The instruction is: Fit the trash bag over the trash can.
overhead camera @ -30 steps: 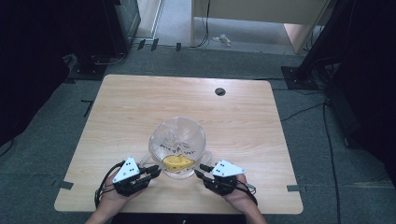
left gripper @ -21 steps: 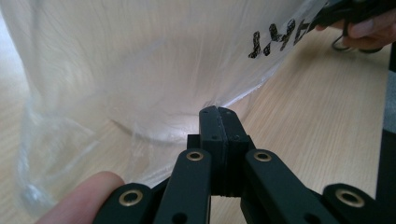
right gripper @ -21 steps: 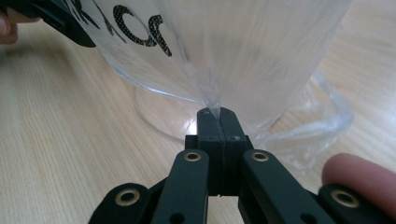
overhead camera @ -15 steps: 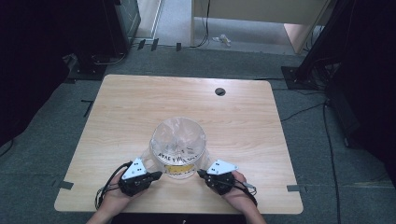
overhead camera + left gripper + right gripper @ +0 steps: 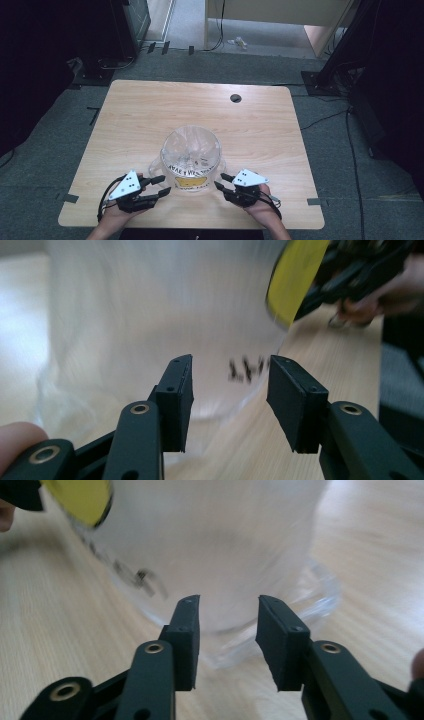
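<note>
Clear plastic, the bag (image 5: 191,159) with a yellow label (image 5: 192,181) stands upright near the front edge of the wooden table (image 5: 135,117). Left gripper (image 5: 161,185) and right gripper (image 5: 220,181) flank it, jaws just opened, apart, nothing between them.

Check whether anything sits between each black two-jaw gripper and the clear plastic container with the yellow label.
Nothing visible does. The left gripper and right gripper flank the clear plastic container, jaws apart, with bare wooden table between.
</note>
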A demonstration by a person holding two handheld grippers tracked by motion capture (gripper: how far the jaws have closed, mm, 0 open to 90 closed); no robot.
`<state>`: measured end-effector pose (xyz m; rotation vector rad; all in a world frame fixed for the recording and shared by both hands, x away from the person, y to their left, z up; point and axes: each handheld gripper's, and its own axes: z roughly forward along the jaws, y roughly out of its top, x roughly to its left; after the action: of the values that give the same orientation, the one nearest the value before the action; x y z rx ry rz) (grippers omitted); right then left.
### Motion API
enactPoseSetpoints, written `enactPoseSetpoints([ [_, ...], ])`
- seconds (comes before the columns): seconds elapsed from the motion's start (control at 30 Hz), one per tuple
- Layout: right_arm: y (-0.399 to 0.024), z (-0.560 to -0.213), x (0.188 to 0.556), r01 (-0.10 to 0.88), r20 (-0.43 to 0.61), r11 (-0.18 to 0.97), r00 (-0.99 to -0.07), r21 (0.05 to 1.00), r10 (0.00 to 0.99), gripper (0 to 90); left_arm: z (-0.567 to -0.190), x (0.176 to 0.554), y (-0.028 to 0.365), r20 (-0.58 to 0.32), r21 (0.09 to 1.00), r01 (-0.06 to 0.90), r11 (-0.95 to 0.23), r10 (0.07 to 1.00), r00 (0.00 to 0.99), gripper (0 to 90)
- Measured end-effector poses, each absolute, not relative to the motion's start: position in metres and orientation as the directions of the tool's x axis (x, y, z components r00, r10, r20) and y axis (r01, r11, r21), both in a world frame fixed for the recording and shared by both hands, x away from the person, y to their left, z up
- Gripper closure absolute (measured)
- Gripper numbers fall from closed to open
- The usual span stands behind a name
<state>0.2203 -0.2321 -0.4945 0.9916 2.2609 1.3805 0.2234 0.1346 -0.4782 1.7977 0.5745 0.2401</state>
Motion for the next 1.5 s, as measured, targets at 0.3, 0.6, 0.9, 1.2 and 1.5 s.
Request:
enactPoseSetpoints([
  [0.3, -0.233, -0.464, 0.232, 0.357, 0.1, 0.128, -0.555, 0.925, 0.826, 87.7, -0.467, 0.259, 0.139, -0.214, 0.921, 0.387, -0.049, 0.766, 0.606, 79.9],
  [0.6, -0.199, -0.478, 0.246, 0.401, 0.094, 0.091, -0.421, 0.912, 0.902, 90.0, -0.479, 0.264, 0.101, -0.148, 0.906, 0.405, -0.119, 0.809, 0.569, 89.7],
  [0.9, -0.197, -0.501, 0.25, 0.472, 0.131, 0.077, -0.392, 0.878, 0.911, 90.0, -0.489, 0.265, 0.103, -0.216, 0.884, 0.461, -0.077, 0.807, 0.549, 83.7],
  [1.2, -0.211, -0.498, 0.249, 0.462, 0.146, 0.076, -0.426, 0.884, 0.893, 89.0, -0.488, 0.267, 0.13, -0.206, 0.882, 0.464, -0.079, 0.823, 0.53, 33.8],
  [1.5, -0.232, -0.498, 0.248, 0.465, 0.203, 0.046, -0.472, 0.884, 0.858, 87.5, -0.489, 0.271, 0.16, -0.149, 0.841, 0.524, -0.132, 0.875, 0.46, 7.8],
])
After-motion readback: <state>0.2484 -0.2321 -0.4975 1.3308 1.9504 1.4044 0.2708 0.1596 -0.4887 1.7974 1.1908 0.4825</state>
